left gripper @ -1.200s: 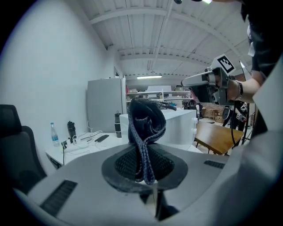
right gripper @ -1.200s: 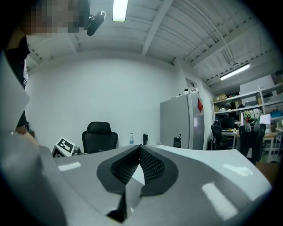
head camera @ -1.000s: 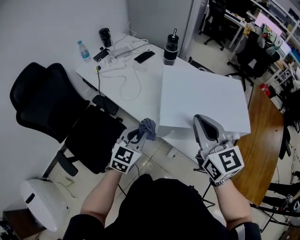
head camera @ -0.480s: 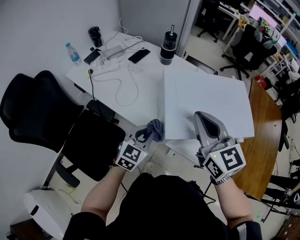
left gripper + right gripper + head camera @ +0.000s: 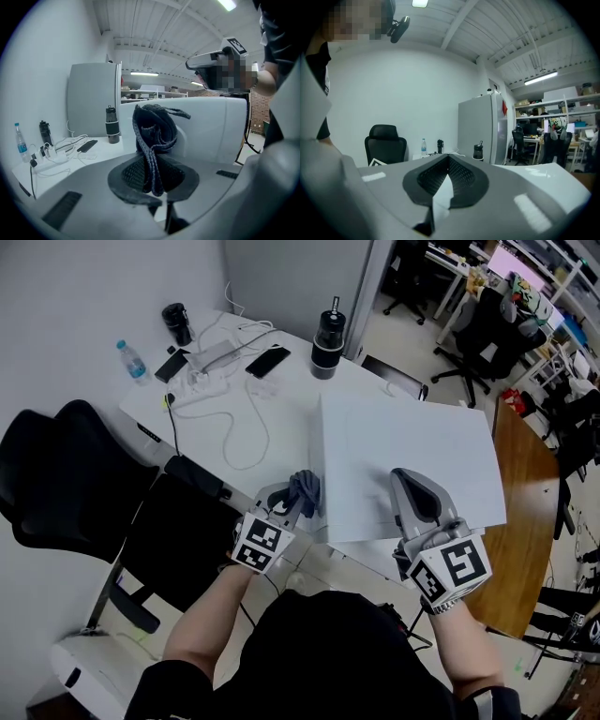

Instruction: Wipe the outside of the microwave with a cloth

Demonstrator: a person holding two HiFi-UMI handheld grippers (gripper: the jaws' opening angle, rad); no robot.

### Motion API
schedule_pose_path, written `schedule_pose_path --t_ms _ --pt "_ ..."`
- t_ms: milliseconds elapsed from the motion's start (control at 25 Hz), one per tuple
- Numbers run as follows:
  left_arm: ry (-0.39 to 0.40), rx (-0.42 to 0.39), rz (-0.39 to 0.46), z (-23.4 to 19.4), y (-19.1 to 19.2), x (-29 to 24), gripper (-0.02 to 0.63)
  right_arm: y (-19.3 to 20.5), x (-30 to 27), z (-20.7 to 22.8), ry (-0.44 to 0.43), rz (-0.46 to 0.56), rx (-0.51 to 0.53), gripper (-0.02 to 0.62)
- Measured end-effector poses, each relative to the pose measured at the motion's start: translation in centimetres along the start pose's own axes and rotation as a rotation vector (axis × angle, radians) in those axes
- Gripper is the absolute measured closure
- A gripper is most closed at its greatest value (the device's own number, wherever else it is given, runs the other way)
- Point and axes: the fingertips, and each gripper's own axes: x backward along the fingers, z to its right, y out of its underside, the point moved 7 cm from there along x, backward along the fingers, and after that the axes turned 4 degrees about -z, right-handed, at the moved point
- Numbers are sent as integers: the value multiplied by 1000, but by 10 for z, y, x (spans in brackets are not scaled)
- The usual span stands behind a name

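Pinching cloth in left gripper, just beside microwave's left near corner on bench — poised for a side wipe, likely. Holding right gripper pressed together, empty, above near top edge — probably to brace.

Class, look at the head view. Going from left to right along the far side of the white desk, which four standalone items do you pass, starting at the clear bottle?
water bottle → black cup → black phone → black flask
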Motion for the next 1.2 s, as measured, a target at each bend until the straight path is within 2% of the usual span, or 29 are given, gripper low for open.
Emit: schedule_pose_path --t_ms 600,1200 --pt "-35 20 -29 -59 -19 -55 568 -7 -8 29 67 6 -14 595" --pt "-79 61 -37 -94 -29 -90 568 -8 -4 44 114 7 -17 595"
